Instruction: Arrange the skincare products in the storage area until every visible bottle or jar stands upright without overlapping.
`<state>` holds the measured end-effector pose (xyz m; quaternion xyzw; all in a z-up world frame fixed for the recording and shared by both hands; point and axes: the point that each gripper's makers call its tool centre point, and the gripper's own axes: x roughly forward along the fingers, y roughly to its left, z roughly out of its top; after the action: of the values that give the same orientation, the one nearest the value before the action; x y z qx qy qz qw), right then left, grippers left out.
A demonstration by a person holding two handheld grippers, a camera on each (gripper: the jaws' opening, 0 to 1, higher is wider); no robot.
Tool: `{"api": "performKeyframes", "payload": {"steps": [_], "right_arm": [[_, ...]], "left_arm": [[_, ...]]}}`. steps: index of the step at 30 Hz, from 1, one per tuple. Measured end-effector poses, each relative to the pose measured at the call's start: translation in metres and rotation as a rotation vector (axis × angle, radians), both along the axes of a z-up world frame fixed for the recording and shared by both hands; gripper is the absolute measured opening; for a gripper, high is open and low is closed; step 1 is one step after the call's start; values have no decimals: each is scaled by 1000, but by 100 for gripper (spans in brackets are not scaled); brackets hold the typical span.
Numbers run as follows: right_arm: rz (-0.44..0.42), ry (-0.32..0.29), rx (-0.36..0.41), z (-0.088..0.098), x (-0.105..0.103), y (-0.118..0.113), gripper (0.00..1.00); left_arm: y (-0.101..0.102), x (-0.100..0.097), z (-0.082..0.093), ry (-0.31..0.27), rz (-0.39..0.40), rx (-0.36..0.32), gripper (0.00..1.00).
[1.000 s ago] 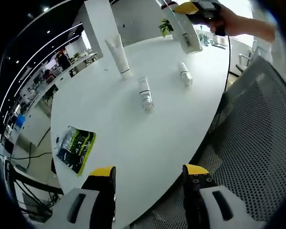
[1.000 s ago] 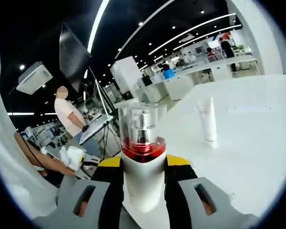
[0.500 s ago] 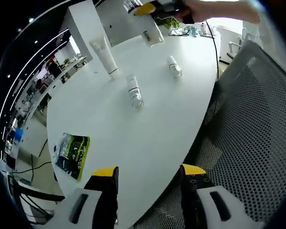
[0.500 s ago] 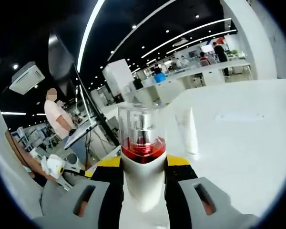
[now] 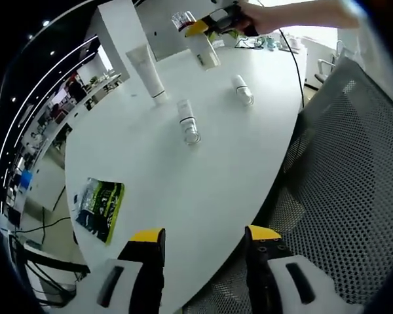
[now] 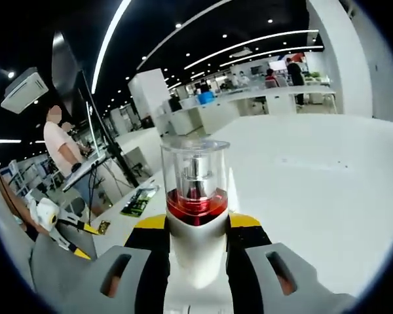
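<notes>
The right gripper (image 6: pixel 196 226) is clamped on a white pump bottle (image 6: pixel 195 216), clear cap pointing away along the jaws, above the white table's (image 5: pixel 203 176) far end. Two bottles (image 5: pixel 188 122) lie flat; a tube (image 5: pixel 149 73) stands. The left gripper (image 5: pixel 203 239) is parted, holding nothing.

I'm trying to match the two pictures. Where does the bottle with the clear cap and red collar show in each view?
Left gripper view: the bottle is at top centre, tilted above the white table, clamped in the right hand-held gripper.
Right gripper view: the bottle is at centre, rising between that view's own jaws.
Shared landmark: the green packet at the table's edge, seen small left of the bottle in the right gripper view.
</notes>
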<state>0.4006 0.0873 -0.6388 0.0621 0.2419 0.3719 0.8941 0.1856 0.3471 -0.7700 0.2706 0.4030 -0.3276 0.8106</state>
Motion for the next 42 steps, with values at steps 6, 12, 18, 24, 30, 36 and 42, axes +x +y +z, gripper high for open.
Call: {"api": "performKeyframes", "payload": {"steps": [6,12,18,24,30,36,42], "right_arm": [[-8,-17,-58,-14,14,-9,30],[-11,-32,-105,-23,28,-15,30],[-30,-55,-138,-28,43,-20,30],[-32,-68,-158,-36,50,-22,30],[-19,-74,-168,-43,52,-20,30],[-6,-116,-157,-44,58,-16,30],[46,-174,-152,-43,62,-5,30]], "left_arm": [[1,1,1,-4,10,-7,49],[0,1,1,-2,13,-11,49],[0,0,0,5,8,-11,49],[1,0,-1,10,8,-7,49],[1,0,-1,9,10,-8,49],[2,1,0,6,17,-10,49],[1,1,0,5,17,-15,49]]}}
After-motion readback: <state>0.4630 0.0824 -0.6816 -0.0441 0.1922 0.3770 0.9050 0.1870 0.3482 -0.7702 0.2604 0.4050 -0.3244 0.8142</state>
